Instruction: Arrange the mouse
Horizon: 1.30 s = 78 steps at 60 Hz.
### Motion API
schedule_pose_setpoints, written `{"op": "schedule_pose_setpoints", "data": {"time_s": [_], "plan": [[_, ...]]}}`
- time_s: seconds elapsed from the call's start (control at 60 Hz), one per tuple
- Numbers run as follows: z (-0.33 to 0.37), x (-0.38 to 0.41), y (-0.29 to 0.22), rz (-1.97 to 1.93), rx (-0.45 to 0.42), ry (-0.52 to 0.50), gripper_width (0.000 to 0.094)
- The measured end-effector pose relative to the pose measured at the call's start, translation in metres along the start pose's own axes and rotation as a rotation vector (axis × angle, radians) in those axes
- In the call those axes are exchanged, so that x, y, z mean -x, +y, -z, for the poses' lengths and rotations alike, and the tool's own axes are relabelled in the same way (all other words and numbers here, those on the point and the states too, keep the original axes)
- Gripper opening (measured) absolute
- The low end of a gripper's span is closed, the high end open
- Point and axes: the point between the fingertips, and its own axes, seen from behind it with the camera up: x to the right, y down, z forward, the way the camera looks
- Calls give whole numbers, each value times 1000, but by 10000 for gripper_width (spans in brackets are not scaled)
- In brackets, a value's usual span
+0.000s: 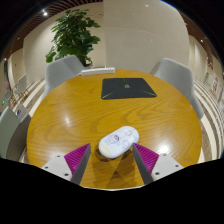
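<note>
My hand-held gripper [112, 163] sits low over the surface [70, 115] with its fingers spread wide, pinching nothing; the magenta pads [78, 155] face each other across a clear gap. The mouse [118, 142] lies just ahead of the fingertips, roughly centred on the gap but not yet between the pads, resting on its own on the round wooden surface. It is white and angled, one end pointing away and to the right.

I judge the mouse to be light and rigid, with a smooth plastic shell that could slip if pinched on its curved top. I would take it across its two long flanks, near the middle of the body, which means turning the fingers to match its angle first. I see no cord, though I can't be sure at this range.

Beyond the mouse, well apart from it, a dark mouse mat [128, 88] lies flat; that looks the likely destination. Past the mat stand pale chairs [63, 68] around the far side, and a potted plant [74, 36] farther back. No containers are in sight.
</note>
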Motion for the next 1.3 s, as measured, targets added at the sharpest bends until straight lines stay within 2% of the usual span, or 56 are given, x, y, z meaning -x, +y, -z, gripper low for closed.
{"op": "schedule_pose_setpoints", "data": {"time_s": [0.467,0.533,0.633,0.717,0.85,0.95,1.1,1.233,1.3], "plan": [[-37,14,-36,28,3,-69,860],[-40,10,-37,32,3,-54,805],[-43,1,-39,38,0,-20,482],[-44,0,-39,46,6,-16,463],[-42,-3,-44,22,24,-6,371],[-35,-8,-87,16,-16,-3,367],[-43,-23,-197,-3,-140,6,366],[-90,-49,-277,-11,-214,51,366],[-123,-63,-289,-13,-199,80,366]]}}
